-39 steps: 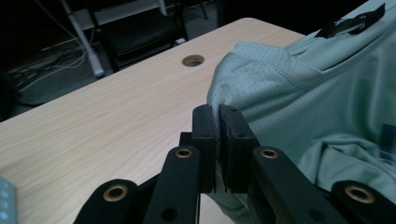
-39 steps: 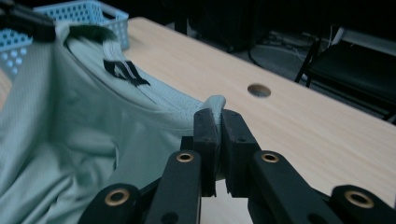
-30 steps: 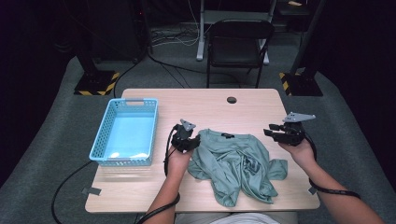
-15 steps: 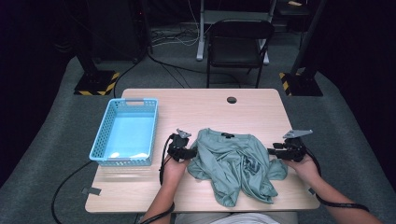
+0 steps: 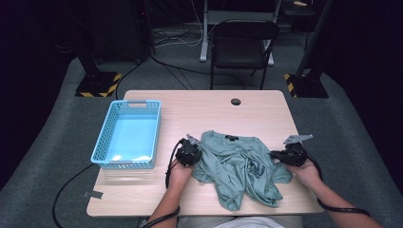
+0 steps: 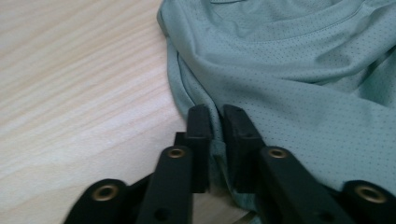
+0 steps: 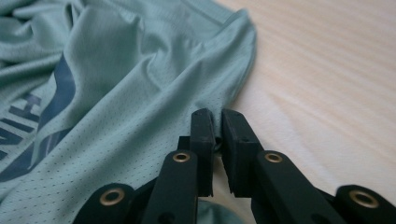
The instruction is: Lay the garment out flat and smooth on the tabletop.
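A crumpled sage-green mesh shirt (image 5: 237, 166) with dark lettering lies on the near half of the wooden table (image 5: 199, 114). My left gripper (image 5: 197, 156) rests at its left edge. In the left gripper view the jaws (image 6: 217, 116) have just been closing and now pinch a fold of the shirt (image 6: 303, 70). My right gripper (image 5: 274, 156) sits at the shirt's right edge. Its jaws (image 7: 217, 119) have also just been closing, and they clamp the hem of the shirt (image 7: 116, 93). Both grippers lie low on the tabletop.
A light-blue plastic basket (image 5: 102, 142) stands on the table's left side. A round cable hole (image 5: 235, 101) is near the far edge. A black folding chair (image 5: 242, 42) stands behind the table. Bare wood lies between the basket and the shirt.
Both hands have come down onto the table at the shirt's two sides, the right one from higher up. Both pairs of jaws have gone from apart to closed on fabric.
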Available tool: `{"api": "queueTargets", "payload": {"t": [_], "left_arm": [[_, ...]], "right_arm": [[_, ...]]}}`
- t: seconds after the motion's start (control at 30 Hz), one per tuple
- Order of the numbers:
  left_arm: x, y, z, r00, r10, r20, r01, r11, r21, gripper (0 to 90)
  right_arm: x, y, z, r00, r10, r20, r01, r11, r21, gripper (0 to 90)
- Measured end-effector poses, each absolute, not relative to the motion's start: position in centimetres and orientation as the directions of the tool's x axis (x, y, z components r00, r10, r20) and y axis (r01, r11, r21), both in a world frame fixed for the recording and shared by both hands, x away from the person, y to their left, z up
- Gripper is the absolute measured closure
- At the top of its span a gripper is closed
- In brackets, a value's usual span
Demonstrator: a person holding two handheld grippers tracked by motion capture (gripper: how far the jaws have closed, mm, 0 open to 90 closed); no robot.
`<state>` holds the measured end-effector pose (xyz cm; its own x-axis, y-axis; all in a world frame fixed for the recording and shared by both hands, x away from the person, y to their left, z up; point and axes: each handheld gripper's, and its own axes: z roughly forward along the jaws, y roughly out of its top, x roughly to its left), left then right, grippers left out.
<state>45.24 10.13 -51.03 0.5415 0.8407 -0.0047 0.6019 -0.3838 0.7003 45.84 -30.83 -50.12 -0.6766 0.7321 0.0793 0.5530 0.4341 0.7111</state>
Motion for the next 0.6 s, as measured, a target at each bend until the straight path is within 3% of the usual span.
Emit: {"api": "queueTargets", "payload": {"t": [0.17,0.27,0.6], "left_arm": [[44.7,11.2,-49.5,0.493,0.870,-0.013,0.567,-0.310,0.763,83.7],[44.5,11.4,-48.2,0.488,0.872,0.028,0.525,-0.319,0.789,83.9],[44.9,13.0,-41.9,0.418,0.903,0.099,0.396,-0.280,0.875,84.3]], "right_arm": [[46.0,-32.9,-48.2,-0.630,0.774,0.058,0.526,0.371,0.765,83.4],[46.0,-34.1,-46.6,-0.607,0.793,0.049,0.498,0.332,0.801,83.6],[46.6,-35.5,-39.3,-0.567,0.819,-0.088,0.350,0.336,0.874,83.6]]}}
